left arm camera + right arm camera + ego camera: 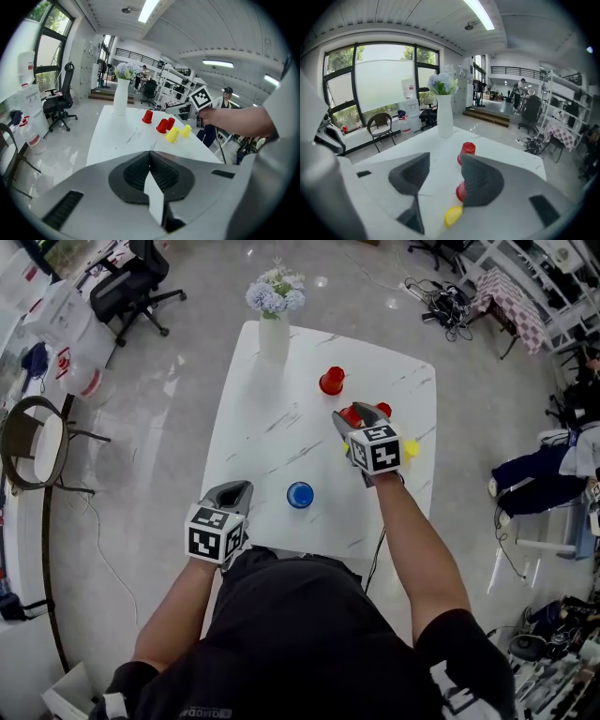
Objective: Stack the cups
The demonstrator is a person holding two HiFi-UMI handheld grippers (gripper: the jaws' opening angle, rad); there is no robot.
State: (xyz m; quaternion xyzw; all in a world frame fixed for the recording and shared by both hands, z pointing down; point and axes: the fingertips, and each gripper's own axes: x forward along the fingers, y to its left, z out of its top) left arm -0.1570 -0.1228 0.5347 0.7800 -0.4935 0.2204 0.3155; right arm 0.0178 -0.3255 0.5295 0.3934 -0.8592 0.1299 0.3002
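Five upturned cups show in the left gripper view: a lone red cup [147, 116], two red cups [163, 125] [170, 123] side by side, and two yellow cups [172, 135] [186, 131]. A blue cup [300, 495] stands near the table's front edge. My right gripper [358, 414] [445, 161] hovers open over the red pair, with one red cup [461, 191] half hidden behind its right jaw and a yellow cup [453, 216] below. The far red cup [466, 152] shows beyond the jaws. My left gripper [240, 487] [150, 157] is shut and empty, left of the blue cup.
A white vase of flowers [274, 315] stands at the far left corner of the white marble table [272, 418]. A chair [37, 442] and an office chair [131, 282] sit on the floor to the left; cables and shelving lie to the right.
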